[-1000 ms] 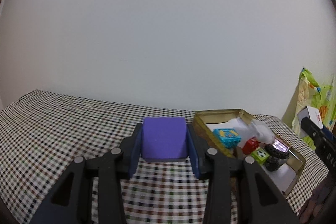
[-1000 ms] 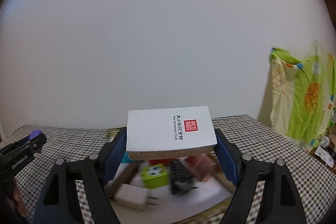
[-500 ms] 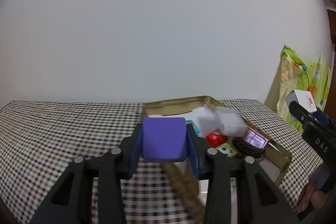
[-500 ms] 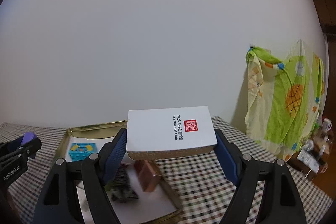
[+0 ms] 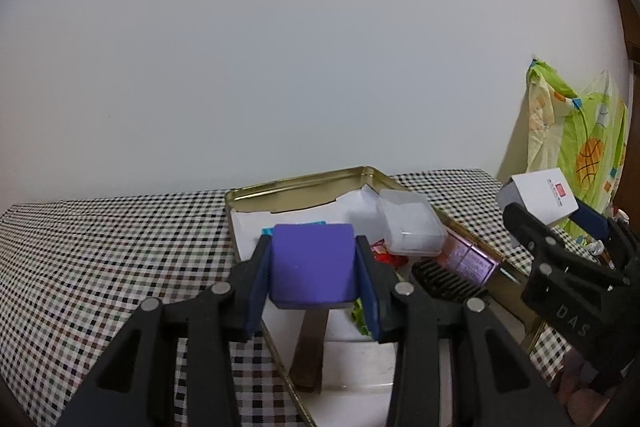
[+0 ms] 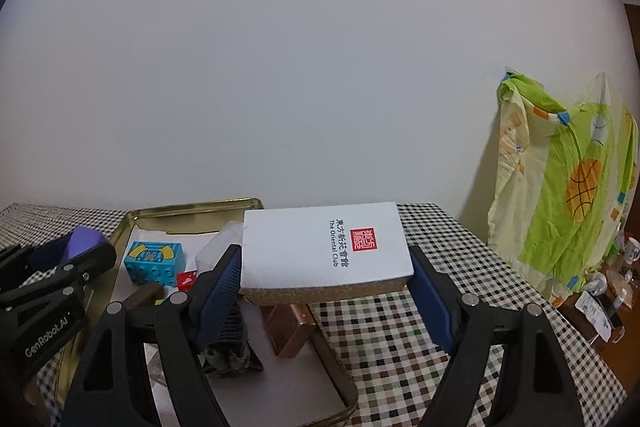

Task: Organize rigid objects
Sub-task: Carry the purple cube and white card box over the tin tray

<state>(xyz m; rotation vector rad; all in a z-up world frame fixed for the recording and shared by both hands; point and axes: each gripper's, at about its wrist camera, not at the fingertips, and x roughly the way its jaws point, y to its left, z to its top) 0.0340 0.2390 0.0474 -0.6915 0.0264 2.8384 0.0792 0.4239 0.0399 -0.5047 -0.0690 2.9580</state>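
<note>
Left gripper (image 5: 314, 281) pinches purple block (image 5: 313, 274) by side faces — rigid, likely light. Right gripper (image 6: 326, 291) clamps white box (image 6: 325, 247) across its width — stiff card, crushable, over gold tin (image 6: 192, 209).

Shiny gold metal tin (image 5: 297, 187), matt purple block (image 5: 313, 270), checked cloth (image 5: 100, 251), clear plastic case (image 5: 412, 227)

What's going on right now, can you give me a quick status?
Left gripper shut on purple block, over gold tin. Right gripper shut on white box, at tin's right side. Tin crowded: blue brick, clear case, comb.
</note>
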